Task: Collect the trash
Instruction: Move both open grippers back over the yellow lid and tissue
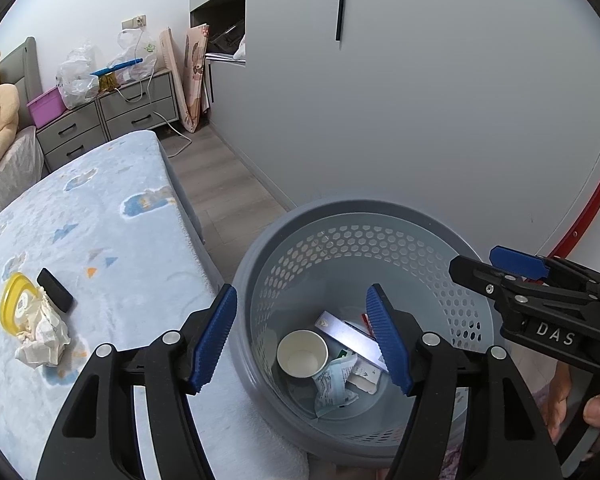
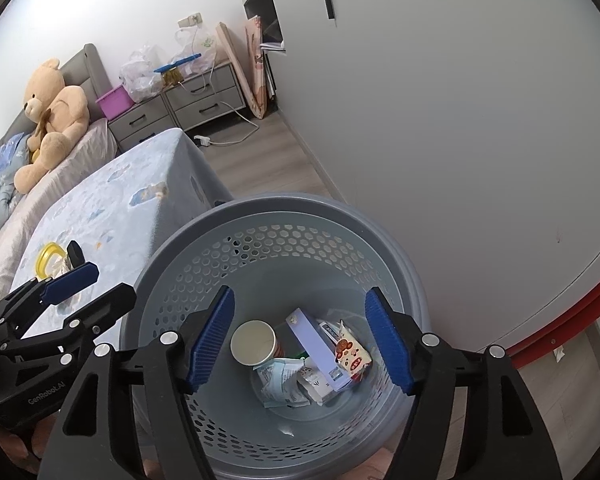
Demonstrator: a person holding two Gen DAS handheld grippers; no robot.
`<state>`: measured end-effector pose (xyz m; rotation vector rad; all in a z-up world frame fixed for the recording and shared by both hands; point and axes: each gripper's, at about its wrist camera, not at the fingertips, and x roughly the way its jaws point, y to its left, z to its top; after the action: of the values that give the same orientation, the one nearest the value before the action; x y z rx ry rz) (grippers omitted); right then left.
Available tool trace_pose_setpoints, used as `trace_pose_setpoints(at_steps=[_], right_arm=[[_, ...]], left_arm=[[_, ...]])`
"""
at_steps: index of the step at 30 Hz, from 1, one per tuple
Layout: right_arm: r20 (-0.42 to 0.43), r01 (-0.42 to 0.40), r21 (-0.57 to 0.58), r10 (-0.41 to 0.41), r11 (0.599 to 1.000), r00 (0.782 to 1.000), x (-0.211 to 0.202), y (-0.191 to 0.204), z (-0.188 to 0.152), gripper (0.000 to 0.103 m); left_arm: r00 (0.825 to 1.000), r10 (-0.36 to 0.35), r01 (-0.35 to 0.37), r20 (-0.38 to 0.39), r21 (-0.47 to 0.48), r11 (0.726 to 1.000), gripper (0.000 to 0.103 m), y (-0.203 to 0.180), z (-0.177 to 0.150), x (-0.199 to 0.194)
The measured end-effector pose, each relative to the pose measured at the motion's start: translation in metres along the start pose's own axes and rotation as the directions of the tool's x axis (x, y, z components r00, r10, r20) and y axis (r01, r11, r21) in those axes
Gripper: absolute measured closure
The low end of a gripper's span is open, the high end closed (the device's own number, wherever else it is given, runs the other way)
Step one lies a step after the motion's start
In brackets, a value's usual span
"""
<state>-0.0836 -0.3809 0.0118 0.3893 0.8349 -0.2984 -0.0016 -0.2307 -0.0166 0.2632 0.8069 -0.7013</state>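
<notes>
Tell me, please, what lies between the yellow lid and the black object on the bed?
In the left wrist view, crumpled white tissue lies between the yellow lid and the black object, touching both and overlapping the lid's edge on the bed.

The basket (image 2: 380, 240) is grey, its wall pierced with a honeycomb of holes; inside, a white paper cup (image 2: 254, 342), a pale lilac box (image 2: 316, 350) and a snack packet (image 2: 352, 354) in cream and red; the bedspread (image 1: 100, 240) is light blue with darker blue patches and small orange triangles; near its left edge, a yellow lid (image 1: 12, 304), a black block (image 1: 55, 290) and white crumpled paper (image 1: 44, 340) — both grippers black with ribbed blue pads (image 1: 216, 338).
</notes>
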Motion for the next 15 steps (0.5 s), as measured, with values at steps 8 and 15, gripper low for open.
trace_pose_setpoints(at_steps=[8, 15], right_arm=[[-0.005, -0.011, -0.017, 0.010, 1.000, 1.000, 0.002, 0.007, 0.000, 0.033], [-0.006, -0.036, -0.048, 0.036, 0.998, 0.999, 0.005, 0.020, 0.000, 0.028]], left_arm=[[1.000, 0.018, -0.017, 0.012, -0.018, 1.000, 0.035, 0.006, -0.003, -0.009], [0.998, 0.050, -0.049, 0.037, -0.039, 0.998, 0.031, 0.018, -0.005, -0.023]])
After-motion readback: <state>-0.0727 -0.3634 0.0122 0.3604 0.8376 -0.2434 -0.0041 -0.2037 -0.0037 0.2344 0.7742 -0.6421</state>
